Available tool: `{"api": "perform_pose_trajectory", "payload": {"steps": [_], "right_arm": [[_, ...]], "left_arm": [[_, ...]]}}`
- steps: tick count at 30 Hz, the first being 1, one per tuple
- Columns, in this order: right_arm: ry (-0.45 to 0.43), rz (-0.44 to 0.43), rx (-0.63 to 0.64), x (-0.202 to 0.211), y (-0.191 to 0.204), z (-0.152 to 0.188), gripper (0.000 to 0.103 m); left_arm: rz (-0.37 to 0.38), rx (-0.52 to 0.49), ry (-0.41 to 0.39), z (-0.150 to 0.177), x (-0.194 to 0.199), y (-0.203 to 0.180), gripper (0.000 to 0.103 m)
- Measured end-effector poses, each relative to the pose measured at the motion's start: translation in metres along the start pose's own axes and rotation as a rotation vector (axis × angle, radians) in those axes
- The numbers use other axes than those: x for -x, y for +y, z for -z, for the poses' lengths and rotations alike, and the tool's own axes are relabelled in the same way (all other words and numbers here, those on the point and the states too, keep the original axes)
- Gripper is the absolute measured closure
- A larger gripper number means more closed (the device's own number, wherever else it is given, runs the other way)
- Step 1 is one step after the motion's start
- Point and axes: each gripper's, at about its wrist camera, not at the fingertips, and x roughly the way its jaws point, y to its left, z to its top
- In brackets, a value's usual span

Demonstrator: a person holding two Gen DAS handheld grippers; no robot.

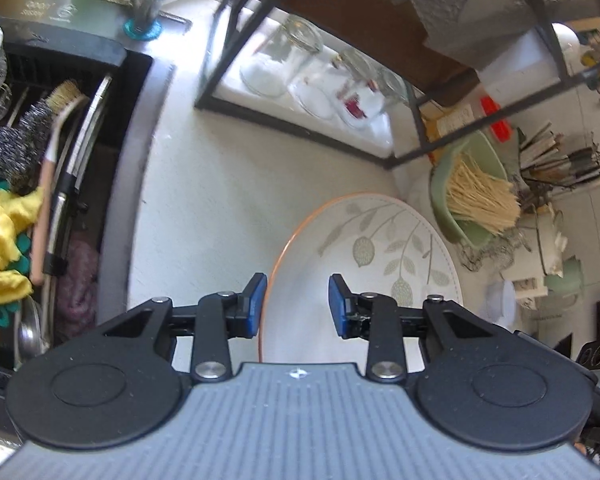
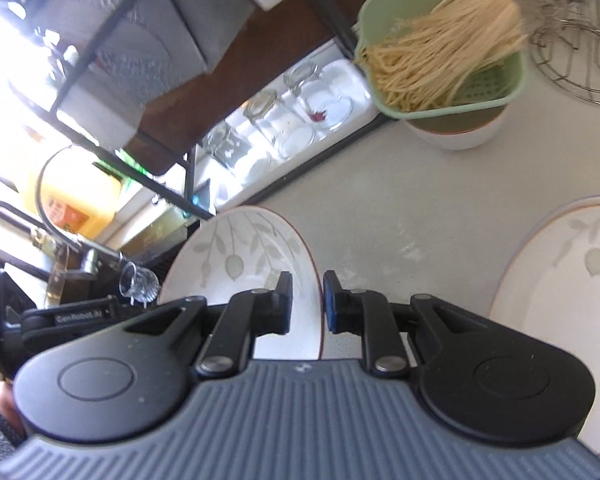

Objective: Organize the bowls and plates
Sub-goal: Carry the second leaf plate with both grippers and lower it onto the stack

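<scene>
In the left wrist view a white plate [image 1: 364, 264] with a leaf pattern and an orange rim stands tilted in front of my left gripper [image 1: 298, 304]. The jaws are open and straddle the plate's left rim without touching it. In the right wrist view my right gripper [image 2: 307, 300] is shut on the right rim of a leaf-patterned plate [image 2: 244, 256], held above the counter. A second leaf-patterned plate [image 2: 572, 288] lies on the counter at the right. A white bowl [image 2: 460, 136] stands at the back under a green basket.
A green basket of noodles [image 2: 440, 52] sits on the bowl. A black shelf frame [image 1: 300, 124] with glass jars [image 1: 284, 56] stands at the back of the counter. A sink [image 1: 52, 160] with brushes, cloths and a dish rack is at the left. A wire rack [image 2: 576, 56] is at the far right.
</scene>
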Motion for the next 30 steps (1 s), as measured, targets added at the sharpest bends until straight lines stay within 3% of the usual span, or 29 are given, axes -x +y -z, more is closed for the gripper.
{"api": "perform_pose_trajectory", "payload": {"steps": [17, 25, 30], "right_arm": [[-0.156, -0.022, -0.114, 0.069, -0.055, -0.003, 0.084], [-0.15, -0.058, -0.163, 0.085, -0.109, -0.009, 0.084], [-0.128, -0.05, -0.207, 0.09, -0.139, -0.002, 0.084]], "left_arm": [[-0.002, -0.135, 0.044, 0.017, -0.024, -0.089, 0.066], [-0.033, -0.123, 0.053, 0.037, -0.045, -0.135, 0.066], [-0.079, -0.147, 0.098, 0.053, -0.068, -0.158, 0.066]]}}
